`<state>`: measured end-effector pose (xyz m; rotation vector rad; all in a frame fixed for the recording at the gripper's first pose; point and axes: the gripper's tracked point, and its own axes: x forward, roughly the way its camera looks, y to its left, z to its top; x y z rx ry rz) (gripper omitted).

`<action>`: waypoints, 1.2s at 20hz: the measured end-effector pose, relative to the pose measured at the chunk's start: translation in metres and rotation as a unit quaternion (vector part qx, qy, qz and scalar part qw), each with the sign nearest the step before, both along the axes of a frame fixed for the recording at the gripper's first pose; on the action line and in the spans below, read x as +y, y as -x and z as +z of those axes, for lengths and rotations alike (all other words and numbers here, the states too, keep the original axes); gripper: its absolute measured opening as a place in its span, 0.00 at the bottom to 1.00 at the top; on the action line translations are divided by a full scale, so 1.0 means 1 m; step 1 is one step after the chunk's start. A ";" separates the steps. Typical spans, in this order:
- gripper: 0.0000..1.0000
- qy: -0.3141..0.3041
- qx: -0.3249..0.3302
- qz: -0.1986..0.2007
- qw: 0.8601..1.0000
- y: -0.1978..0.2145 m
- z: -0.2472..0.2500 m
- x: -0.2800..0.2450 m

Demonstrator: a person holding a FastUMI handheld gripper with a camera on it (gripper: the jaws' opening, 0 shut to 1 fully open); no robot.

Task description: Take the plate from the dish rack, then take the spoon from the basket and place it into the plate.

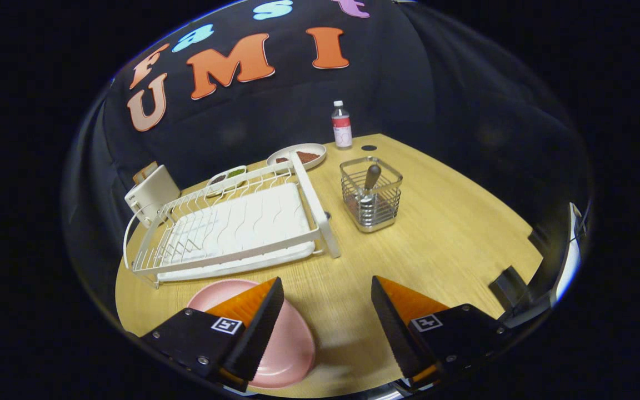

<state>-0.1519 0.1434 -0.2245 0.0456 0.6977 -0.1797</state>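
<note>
Under the left finger lies the pink plate (286, 350), flat on the wooden table (453, 233) — partly hidden by that finger. Gripper (326, 303) jaws spread wide, holding nothing, bare tabletop between them. Beyond the fingers, the spoon (371, 179) stands in the wire basket (371, 201) — well ahead. Beside the basket, the white dish rack (231, 228). Farther off, a bottle (342, 125) near the wall.
</note>
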 end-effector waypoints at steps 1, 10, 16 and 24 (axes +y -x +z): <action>0.96 0.008 -0.009 0.000 1.000 -0.005 0.009 -0.007; 0.98 0.039 -0.047 -0.004 0.998 -0.044 0.056 -0.056; 0.98 0.049 -0.060 0.010 0.997 -0.076 0.072 -0.078; 0.98 0.069 -0.074 0.053 0.993 -0.126 0.069 -0.093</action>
